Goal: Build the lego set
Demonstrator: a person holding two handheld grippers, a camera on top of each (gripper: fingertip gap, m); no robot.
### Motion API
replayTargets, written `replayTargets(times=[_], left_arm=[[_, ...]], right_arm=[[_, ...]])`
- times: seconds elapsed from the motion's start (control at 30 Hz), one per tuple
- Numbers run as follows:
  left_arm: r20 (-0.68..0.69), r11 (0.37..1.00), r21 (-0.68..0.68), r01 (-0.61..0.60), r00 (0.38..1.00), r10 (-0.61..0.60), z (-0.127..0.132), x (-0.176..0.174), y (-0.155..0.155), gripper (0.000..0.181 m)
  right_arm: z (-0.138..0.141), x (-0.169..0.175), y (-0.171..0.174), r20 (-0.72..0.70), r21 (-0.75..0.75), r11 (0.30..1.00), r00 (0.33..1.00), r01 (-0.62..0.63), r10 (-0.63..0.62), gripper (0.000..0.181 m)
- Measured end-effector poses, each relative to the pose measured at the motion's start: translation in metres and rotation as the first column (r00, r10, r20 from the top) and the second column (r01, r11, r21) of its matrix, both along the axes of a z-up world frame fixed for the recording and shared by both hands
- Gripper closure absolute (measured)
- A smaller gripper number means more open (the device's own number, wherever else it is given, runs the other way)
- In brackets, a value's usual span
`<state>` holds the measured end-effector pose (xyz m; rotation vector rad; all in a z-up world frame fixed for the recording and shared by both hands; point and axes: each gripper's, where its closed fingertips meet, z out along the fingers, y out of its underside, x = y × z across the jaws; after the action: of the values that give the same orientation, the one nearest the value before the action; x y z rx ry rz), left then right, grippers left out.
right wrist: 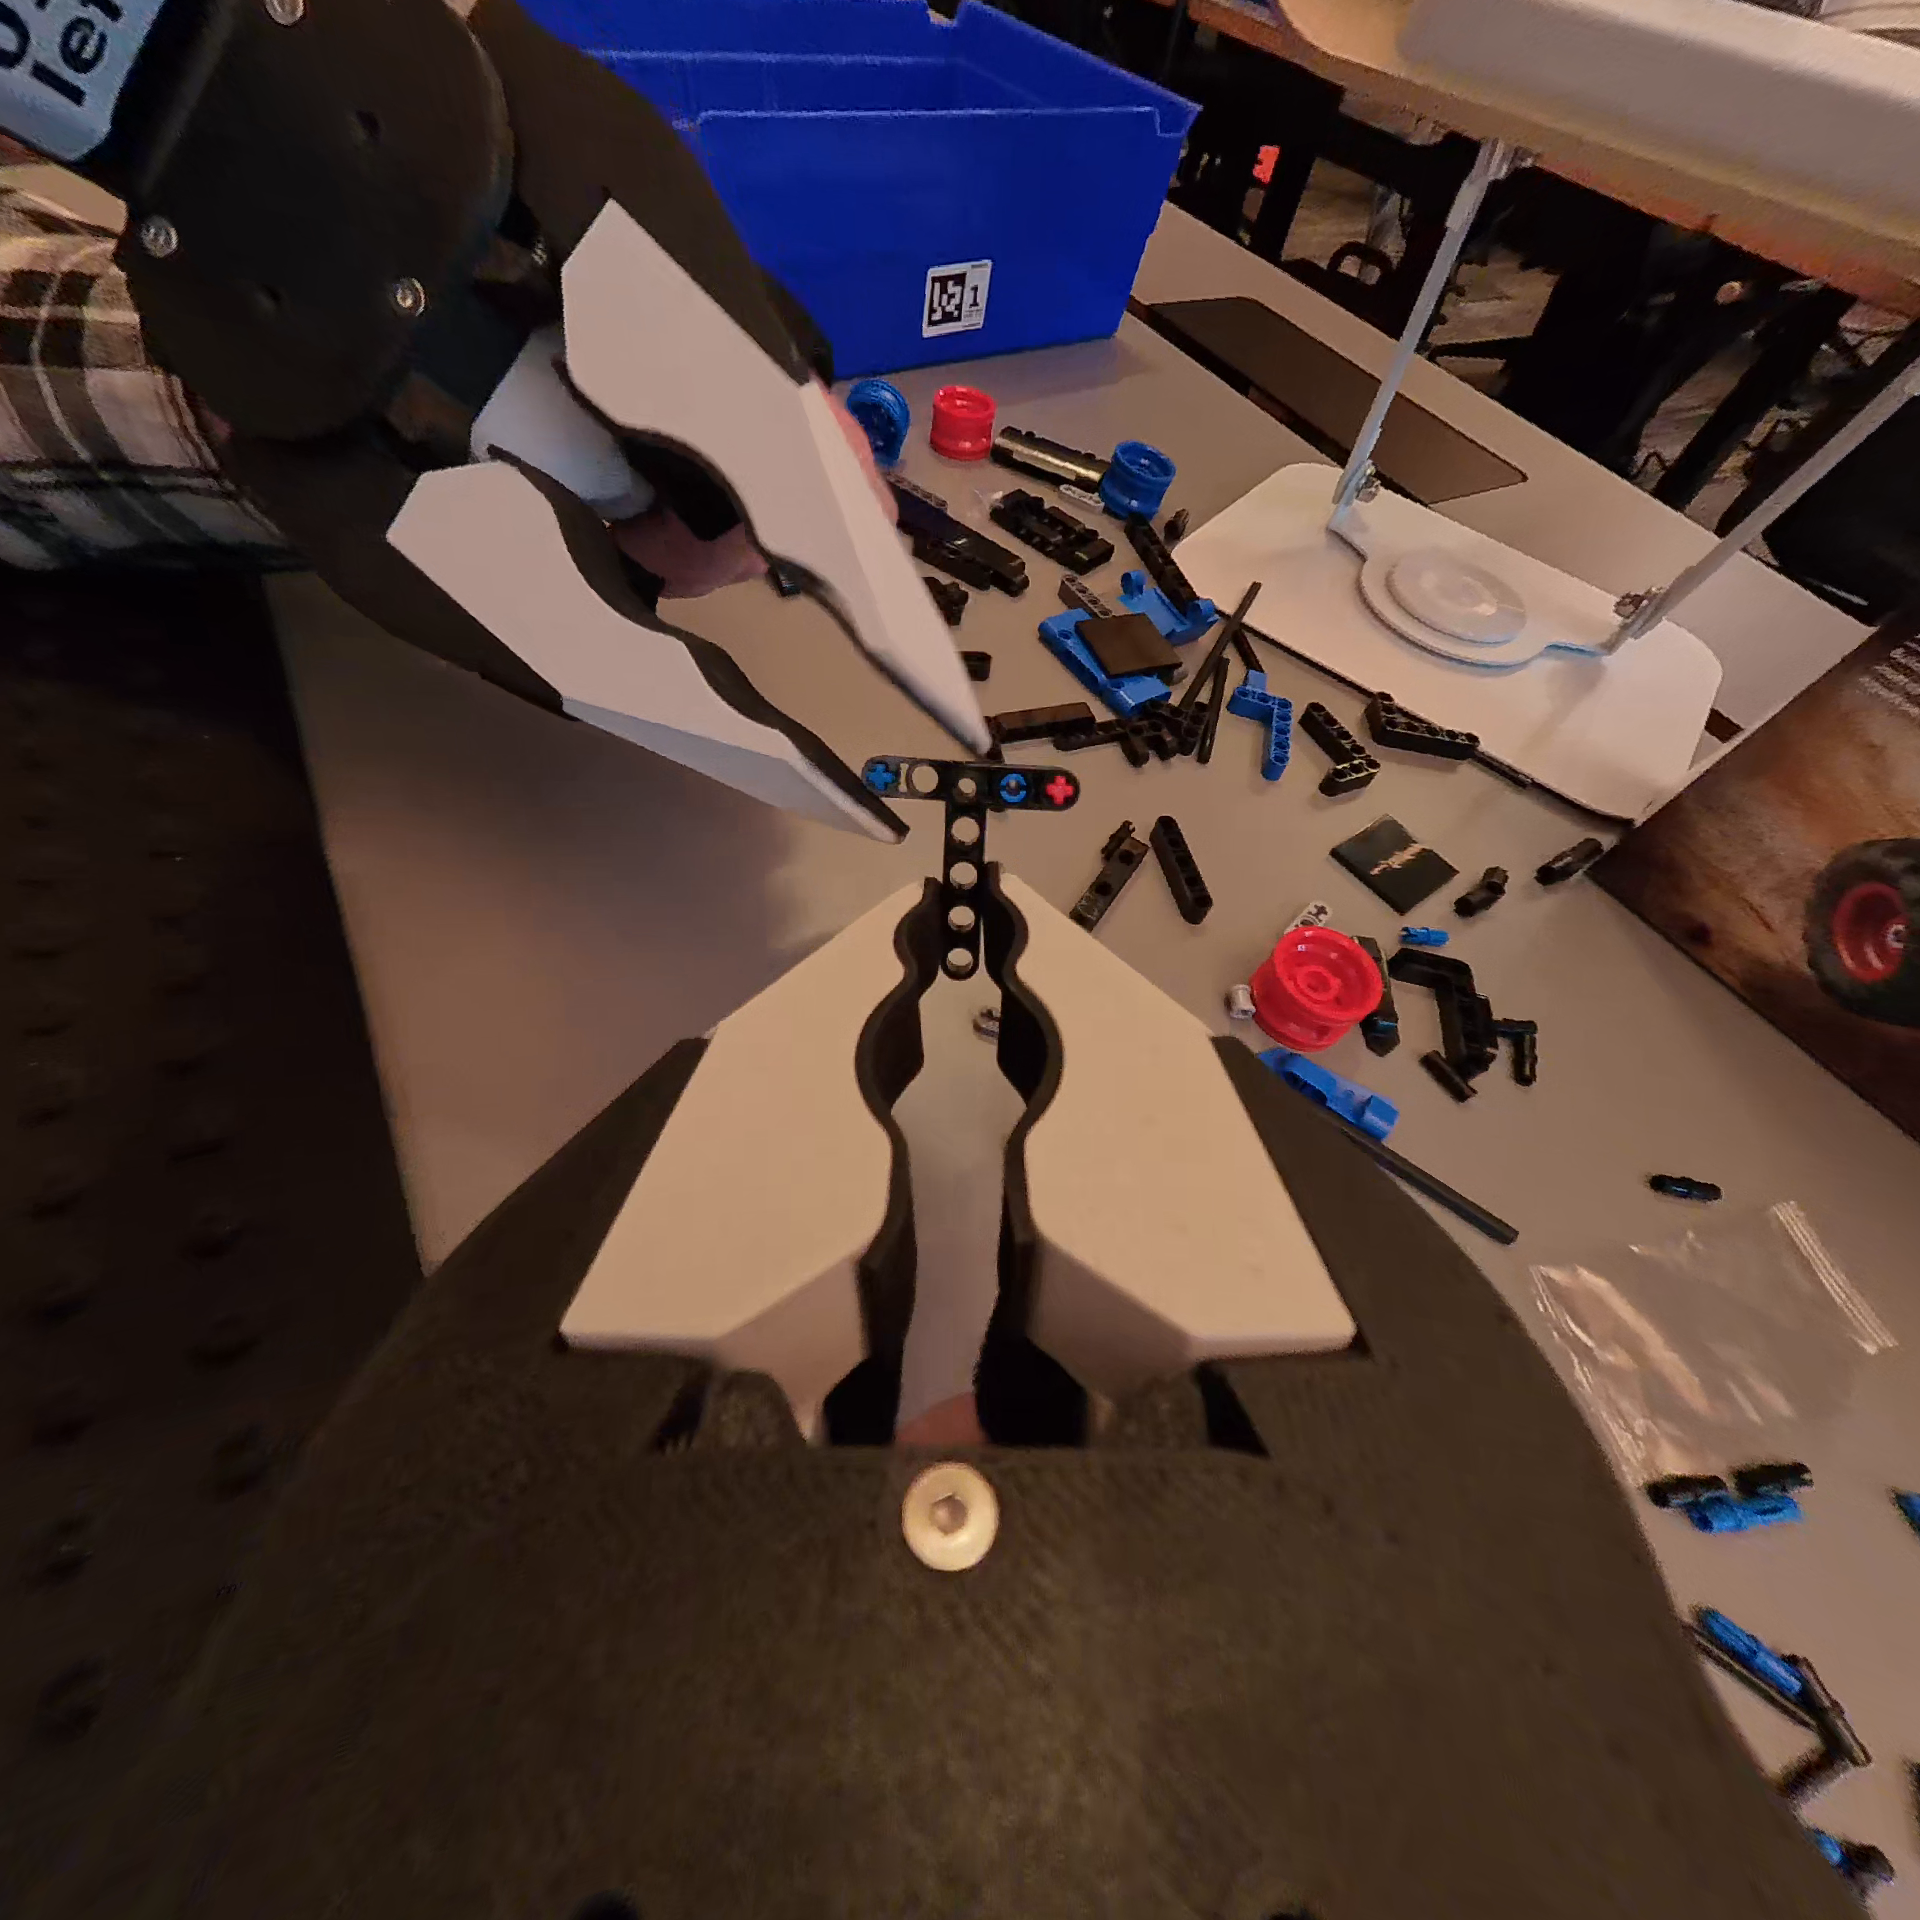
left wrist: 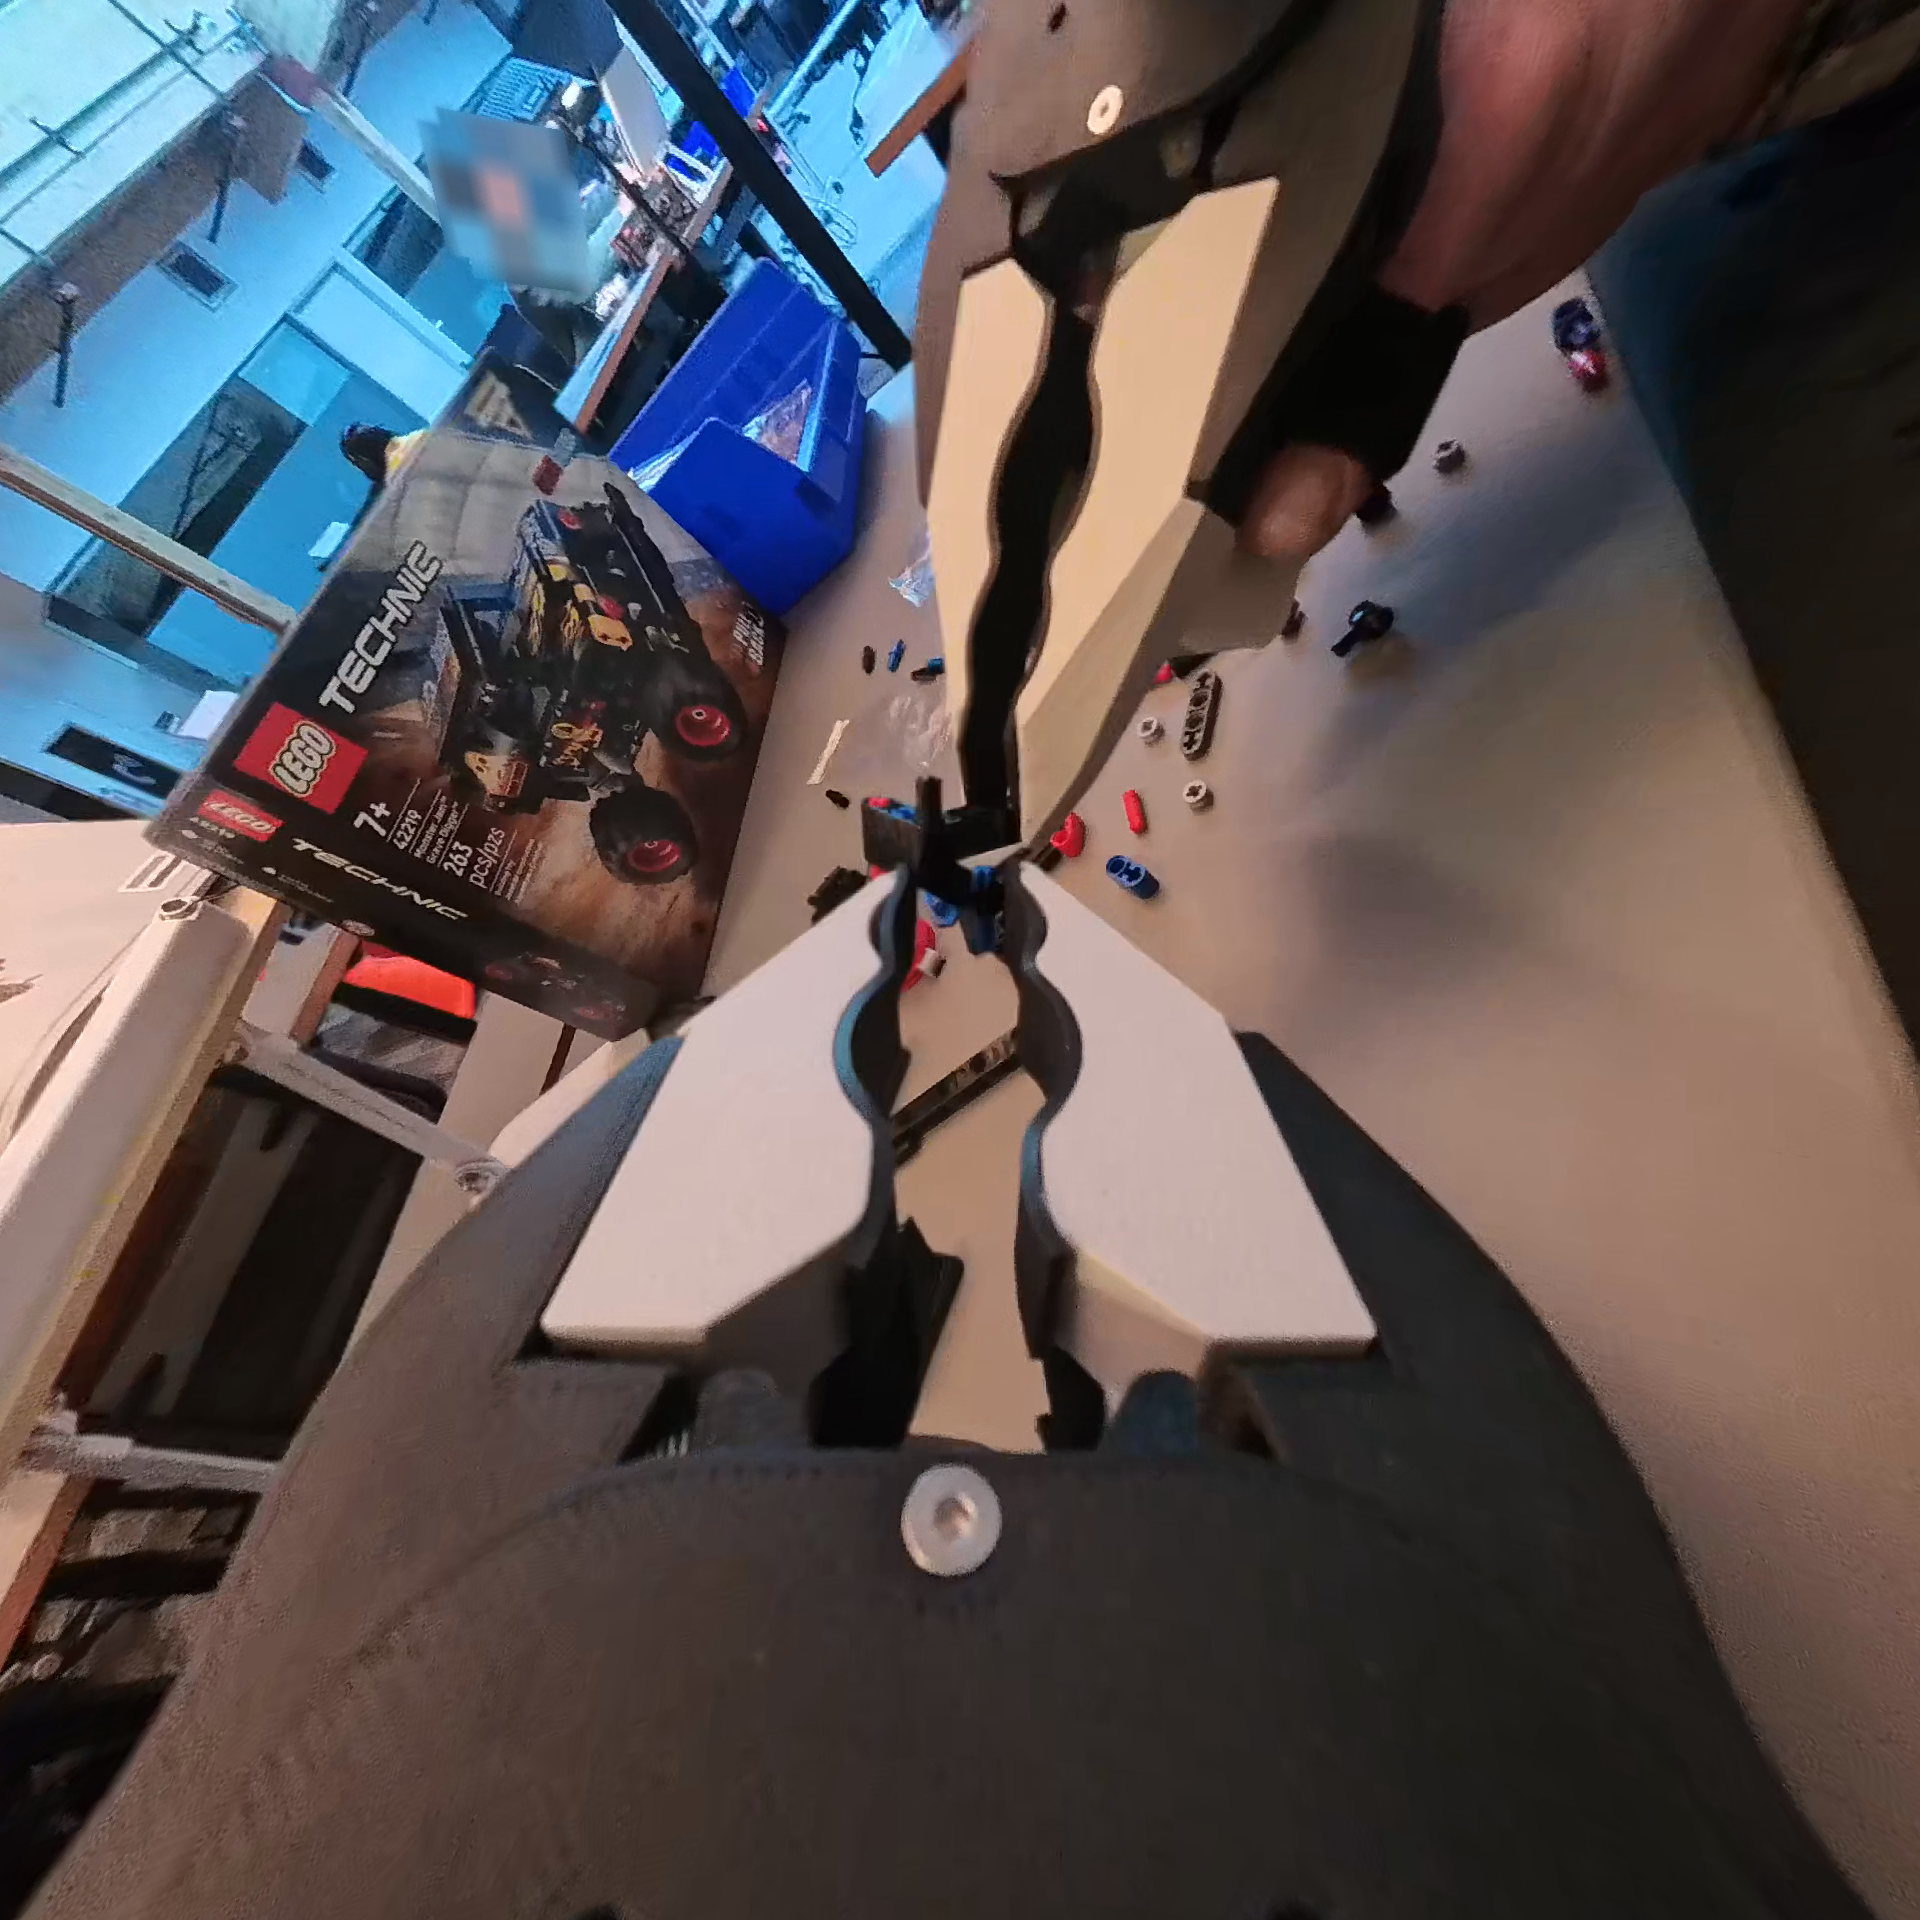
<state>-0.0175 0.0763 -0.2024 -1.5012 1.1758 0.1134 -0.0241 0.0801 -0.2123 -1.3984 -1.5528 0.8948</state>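
We hold black T-shaped beam assembly point(right wrist: 961, 831) above worktop point(right wrist: 623, 935). Right gripper point(right wrist: 961, 888) jaws nearly closed, clamping its stem. Left gripper point(right wrist: 940, 790) jaws partly open, tips flanking blue-pinned end of crossbar; grip unclear. Loose pieces point(right wrist: 1195, 675) scattered on worktop beyond, blue bin point(right wrist: 935, 187) behind, set box point(left wrist: 499, 748) at left.

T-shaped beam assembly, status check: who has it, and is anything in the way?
Right gripper shut on T-shaped beam assembly, held above table. Left gripper at its crossbar, jaws open around it. Loose parts beyond; nothing between.
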Motion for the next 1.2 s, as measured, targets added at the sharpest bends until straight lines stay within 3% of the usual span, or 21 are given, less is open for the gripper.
replayTargets(times=[0.9, 1.2], left_arm=[[-0.017, 1.0, -0.01, -0.001, 1.0, 0.001, -0.004, -0.01, 0.006, 0.176], [-0.063, 0.995, -0.101, 0.022, 0.998, -0.028, -0.015, -0.018, -0.004, 0.177]], right_arm=[[0.001, 0.005, -0.004, -0.04, -0.071, 0.997, 0.999, -0.026, 0.023, 0.163], [0.019, 0.03, 0.034, -0.075, -0.058, 0.994, 0.992, 0.096, -0.1, 0.164]])
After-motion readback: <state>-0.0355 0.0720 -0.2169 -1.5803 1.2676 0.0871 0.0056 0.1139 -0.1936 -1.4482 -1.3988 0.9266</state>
